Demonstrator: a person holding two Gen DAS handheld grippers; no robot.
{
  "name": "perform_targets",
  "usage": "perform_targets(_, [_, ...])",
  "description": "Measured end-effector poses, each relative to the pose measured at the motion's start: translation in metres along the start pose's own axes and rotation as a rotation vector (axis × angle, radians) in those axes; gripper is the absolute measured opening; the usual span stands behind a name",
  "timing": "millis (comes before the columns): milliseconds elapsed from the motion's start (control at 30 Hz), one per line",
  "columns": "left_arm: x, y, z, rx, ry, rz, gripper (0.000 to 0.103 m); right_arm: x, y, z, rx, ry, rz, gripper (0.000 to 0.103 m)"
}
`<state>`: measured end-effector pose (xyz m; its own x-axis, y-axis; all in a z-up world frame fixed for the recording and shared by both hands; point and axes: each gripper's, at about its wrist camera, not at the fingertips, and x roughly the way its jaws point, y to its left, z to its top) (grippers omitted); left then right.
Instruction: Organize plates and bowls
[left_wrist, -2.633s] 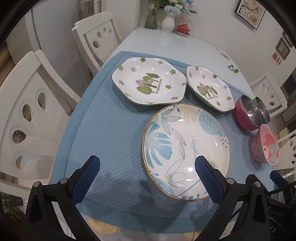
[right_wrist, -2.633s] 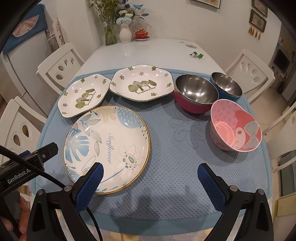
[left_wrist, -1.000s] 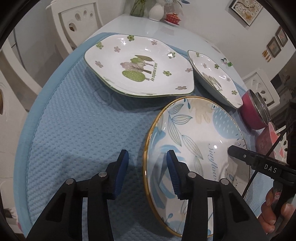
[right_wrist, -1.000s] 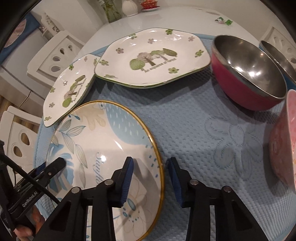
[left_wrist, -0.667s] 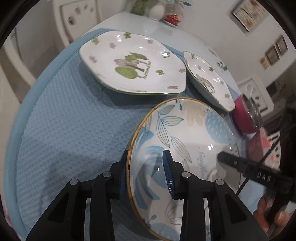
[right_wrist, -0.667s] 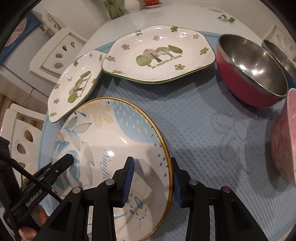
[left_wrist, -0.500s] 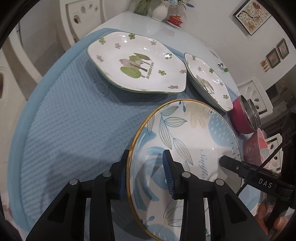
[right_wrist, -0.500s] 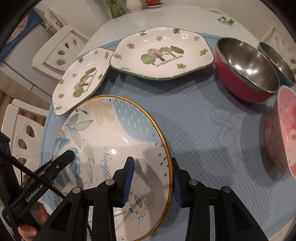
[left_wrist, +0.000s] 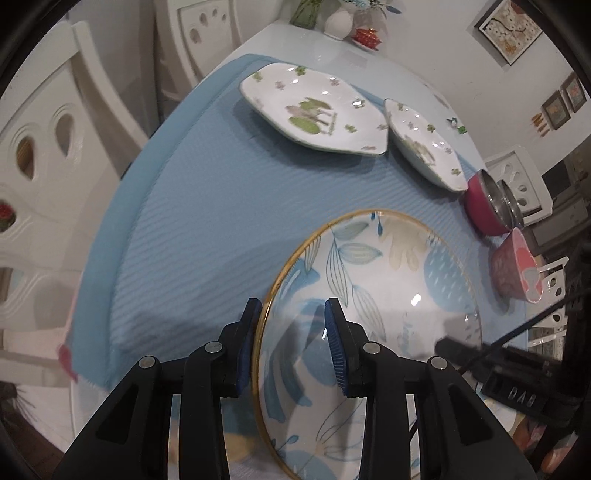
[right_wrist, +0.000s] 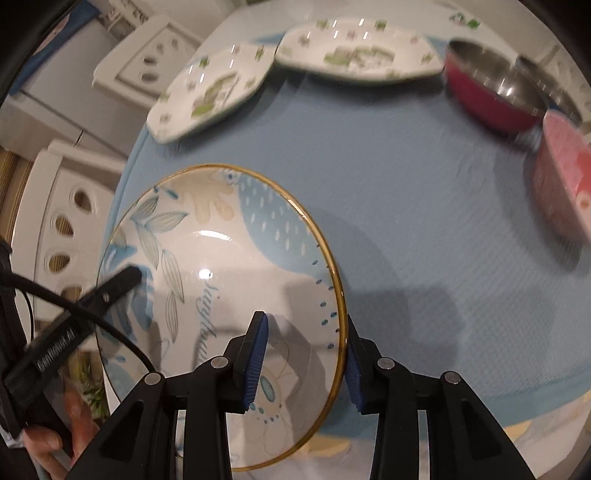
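Note:
A round gold-rimmed plate with blue leaves (left_wrist: 388, 295) (right_wrist: 221, 258) hangs above the blue mat, held from both sides. My left gripper (left_wrist: 291, 347) is shut on its left rim, one pad under and one pad inside. My right gripper (right_wrist: 304, 354) is shut on its right rim the same way. Two white hexagonal plates with green trees (left_wrist: 314, 110) (left_wrist: 424, 147) lie at the far side of the mat. A red steel bowl (right_wrist: 495, 88), a second steel bowl behind it (right_wrist: 550, 88) and a pink bowl (right_wrist: 565, 177) stand at the right.
The blue mat (left_wrist: 207, 221) covers the near part of a white table (left_wrist: 388, 70). White chairs (left_wrist: 40, 155) stand at the left and far sides. Vases and a small red dish (left_wrist: 365, 37) sit at the table's far end. A hand (right_wrist: 70, 432) holds the left gripper's handle.
Both grippers closed on the blue-leaf plate's opposite rims and lifted it off the mat. They have drawn it back toward the near edge, away from the tree plates.

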<state>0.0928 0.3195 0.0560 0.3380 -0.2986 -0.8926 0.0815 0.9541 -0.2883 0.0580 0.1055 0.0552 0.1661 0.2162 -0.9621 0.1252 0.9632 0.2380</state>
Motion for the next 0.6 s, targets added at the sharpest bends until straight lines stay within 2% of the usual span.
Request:
perform_targets(67, [0.0, 0.005, -0.007, 0.001, 0.016, 0.002, 0.031, 0.007, 0.002, -0.006, -0.008, 0.04, 0.005, 0.037])
perform_targets(233, [0.004, 0.004, -0.024, 0.017, 0.051, 0.001, 0.031, 0.015, 0.003, -0.015, -0.035, 0.072, -0.054, 0.037])
perform_targets(367, [0.01, 0.012, -0.027, -0.028, 0.063, -0.023, 0.031, 0.022, 0.002, -0.016, -0.025, 0.079, -0.047, 0.037])
perform_targets(467, [0.013, 0.014, -0.028, -0.025, 0.065, -0.019, 0.031, 0.015, 0.003, -0.013, -0.019, 0.04, -0.041, 0.037])
perform_targets(533, [0.01, 0.015, -0.026, -0.018, 0.037, 0.007, 0.03, 0.004, 0.006, -0.01, -0.04, -0.004, -0.061, 0.037])
perform_targets(600, [0.004, 0.018, -0.022, -0.03, 0.008, -0.008, 0.03, -0.006, 0.009, -0.007, -0.054, -0.046, -0.069, 0.037])
